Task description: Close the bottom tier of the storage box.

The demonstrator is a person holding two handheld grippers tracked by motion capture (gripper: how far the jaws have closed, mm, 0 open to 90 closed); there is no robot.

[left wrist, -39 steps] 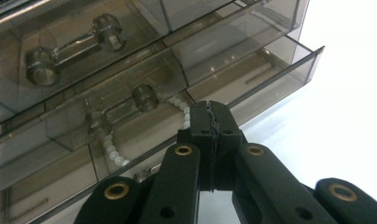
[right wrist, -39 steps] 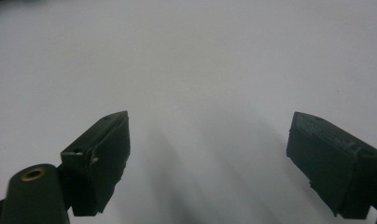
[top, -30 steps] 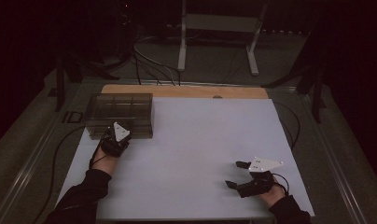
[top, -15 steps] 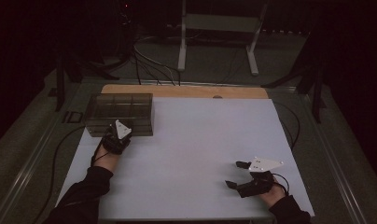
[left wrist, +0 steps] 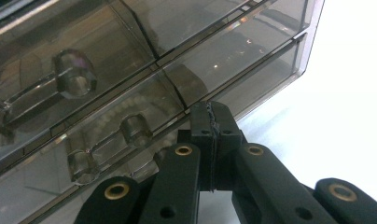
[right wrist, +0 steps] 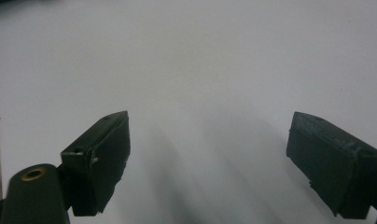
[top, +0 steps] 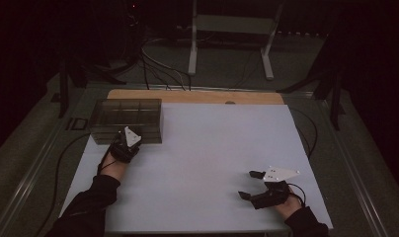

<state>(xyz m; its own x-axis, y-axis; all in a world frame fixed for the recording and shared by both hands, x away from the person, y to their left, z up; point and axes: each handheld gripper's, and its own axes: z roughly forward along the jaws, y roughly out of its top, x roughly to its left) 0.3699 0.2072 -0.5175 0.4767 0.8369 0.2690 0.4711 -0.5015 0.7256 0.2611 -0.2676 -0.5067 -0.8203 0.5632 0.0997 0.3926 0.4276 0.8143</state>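
Observation:
A smoky transparent compartment box (top: 126,116) stands at the back left of the white table (top: 217,148). My left gripper (top: 130,139) is right at the box's near wall, towards its right end. In the left gripper view the left gripper (left wrist: 213,119) has its jaws pressed together with nothing visible between them. Its tips sit against the lower front edge of the box (left wrist: 154,70), whose dividers and round clear posts show through the wall. My right gripper (top: 249,184) rests low over the table at the front right, open and empty. The right gripper (right wrist: 210,135) faces bare white tabletop (right wrist: 200,56).
A wooden strip (top: 197,96) runs along the table's far edge. Cables (top: 64,158) trail off the left side, and another loops at the right edge (top: 308,133). A white stand (top: 229,34) is on the floor behind the table.
My left gripper has crept slightly forward and to the right, up to the box's near wall. The right gripper has stayed where it was.

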